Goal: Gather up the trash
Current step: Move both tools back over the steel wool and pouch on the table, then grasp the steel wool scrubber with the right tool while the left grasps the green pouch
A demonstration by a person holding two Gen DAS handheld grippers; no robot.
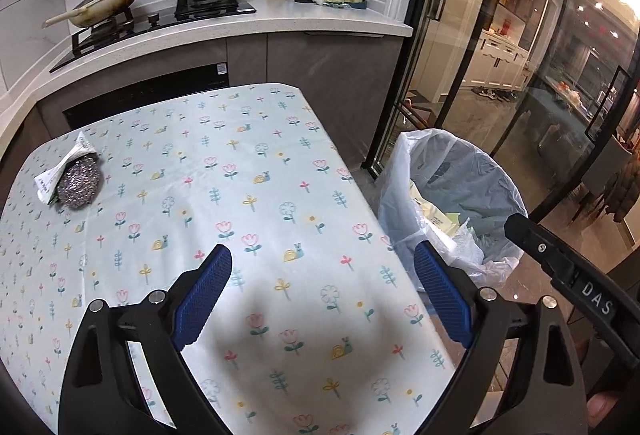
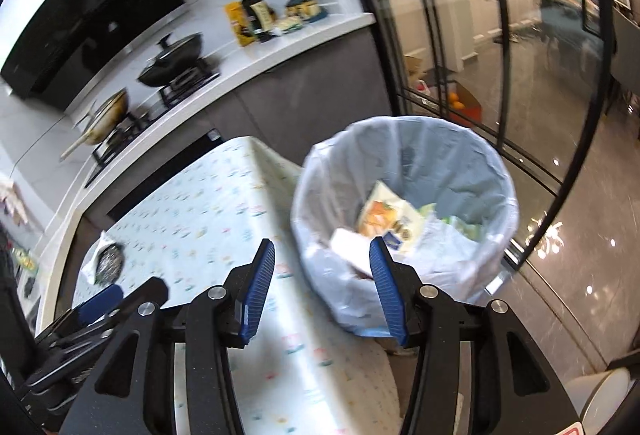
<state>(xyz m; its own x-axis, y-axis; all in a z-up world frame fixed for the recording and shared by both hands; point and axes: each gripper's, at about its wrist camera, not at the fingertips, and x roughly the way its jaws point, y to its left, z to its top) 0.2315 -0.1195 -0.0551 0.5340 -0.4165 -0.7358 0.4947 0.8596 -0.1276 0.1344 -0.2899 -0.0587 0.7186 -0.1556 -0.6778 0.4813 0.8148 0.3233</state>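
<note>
Both grippers, left [image 1: 322, 293] and right [image 2: 322, 289], gape empty; bin [image 2: 404, 139] has trash. Next grab: scrubber with wrapper [image 1: 74, 177] near tabletop's far-left corner.

Kitchen's got a white speckled stone countertop [image 1: 256, 25] over grey cabinets [image 1: 320, 67], black-framed glass sliding doors [image 1: 480, 55], glossy grey tile floor [image 2: 560, 235], warm lights beyond.

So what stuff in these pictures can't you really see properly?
- Trash bin, left wrist view: the table edge and the left gripper finger hide its lower part.
- Trash in the bin, right wrist view: motion blur makes the packet print unreadable.
- Paper scrap beside the steel scrubber, left wrist view: print too small.
- Right gripper, left wrist view: cut off by the edge.
</note>
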